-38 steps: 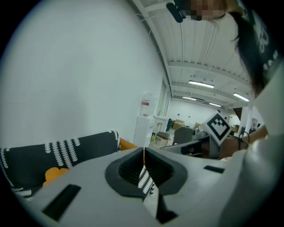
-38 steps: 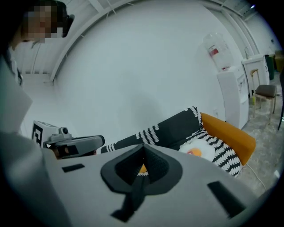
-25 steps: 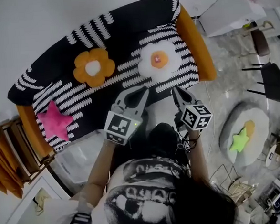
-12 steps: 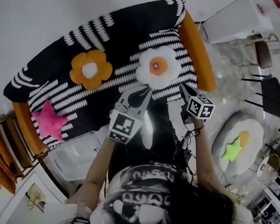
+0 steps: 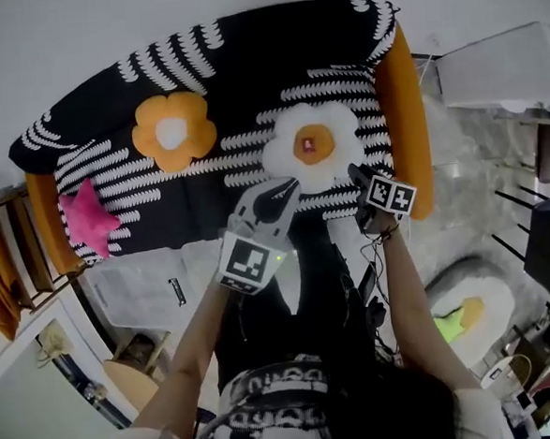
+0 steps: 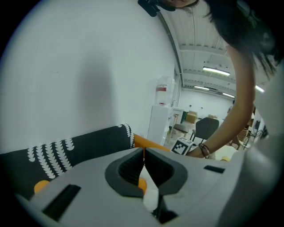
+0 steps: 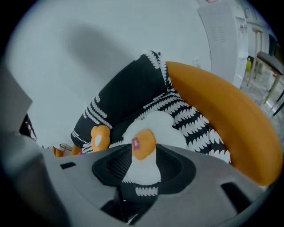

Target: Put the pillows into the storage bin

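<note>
Our right gripper [image 5: 355, 174] has just been opening its jaws, now partway apart with nothing gripped; the left gripper [image 5: 279, 187] has its jaws closed tip to tip, empty. We see the black-and-white sofa [image 5: 245, 56], with the clear storage bin [image 5: 120, 292] on the floor before it. On the seat lie the white flower pillow [image 5: 312, 146] just ahead of both grippers, the orange flower pillow [image 5: 173, 132], and the pink star pillow [image 5: 89, 219].

From the left gripper [image 6: 143, 154], we lose nearly all of the white flower pillow [image 6: 150, 197] behind its own grey body; only a white and orange sliver shows below its closed tips. Well to its right, from the head view, the person's forearm [image 5: 407, 289] covers part of the green star pillow [image 5: 449, 327].
</note>
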